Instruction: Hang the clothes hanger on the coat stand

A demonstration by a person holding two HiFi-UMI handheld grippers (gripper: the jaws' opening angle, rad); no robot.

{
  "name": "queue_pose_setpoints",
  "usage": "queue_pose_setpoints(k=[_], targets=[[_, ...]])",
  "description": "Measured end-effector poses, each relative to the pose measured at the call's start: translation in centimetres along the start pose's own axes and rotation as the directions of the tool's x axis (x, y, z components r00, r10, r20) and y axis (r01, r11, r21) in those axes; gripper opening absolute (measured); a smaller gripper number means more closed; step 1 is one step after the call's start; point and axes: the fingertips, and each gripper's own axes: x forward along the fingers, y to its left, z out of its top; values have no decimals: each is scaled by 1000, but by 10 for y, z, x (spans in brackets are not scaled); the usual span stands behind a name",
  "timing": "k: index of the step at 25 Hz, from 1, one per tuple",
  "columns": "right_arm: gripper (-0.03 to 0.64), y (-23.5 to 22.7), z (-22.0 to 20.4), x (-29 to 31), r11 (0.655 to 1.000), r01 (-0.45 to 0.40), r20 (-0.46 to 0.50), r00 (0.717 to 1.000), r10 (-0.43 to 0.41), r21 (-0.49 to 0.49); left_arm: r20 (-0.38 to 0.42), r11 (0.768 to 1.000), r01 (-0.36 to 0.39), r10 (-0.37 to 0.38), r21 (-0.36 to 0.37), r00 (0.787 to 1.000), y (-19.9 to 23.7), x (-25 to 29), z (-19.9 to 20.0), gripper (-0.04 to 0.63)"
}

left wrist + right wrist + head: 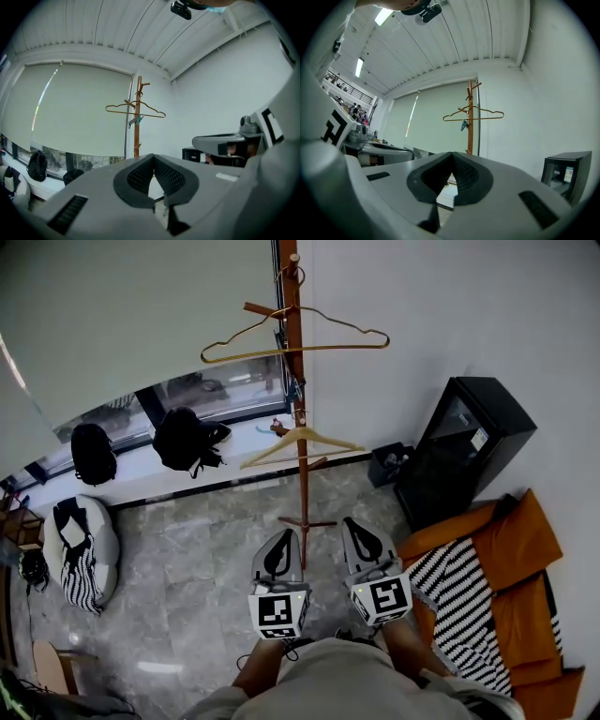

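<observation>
The wooden coat stand [298, 409] rises from the marble floor straight ahead of me. A thin gold wire hanger [295, 341] hangs on a peg near its top. A wooden hanger [302, 441] hangs lower on the pole. My left gripper [284, 540] and right gripper [356, 529] are held side by side just in front of the stand's base, both shut and empty. In the left gripper view the shut jaws [153, 157] point level at the stand [137, 117] and wire hanger [136, 110]. In the right gripper view the shut jaws [452, 154] face the stand [469, 126] and wire hanger [474, 115].
A black cabinet [469, 446] stands against the right wall, with a small black bin [388, 463] beside it. An orange sofa [511, 549] with a striped cloth [464, 592] lies at the right. Two black backpacks [183, 439] sit on the window sill, and a striped beanbag [82, 554] at the left.
</observation>
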Motion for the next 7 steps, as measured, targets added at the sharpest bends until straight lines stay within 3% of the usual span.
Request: queue_pose_setpoints(k=[7], targets=[[3, -9, 4, -1, 1000, -7, 5, 1000, 7, -8, -3, 1000, 18, -18, 13, 1000, -14, 8, 1, 9]])
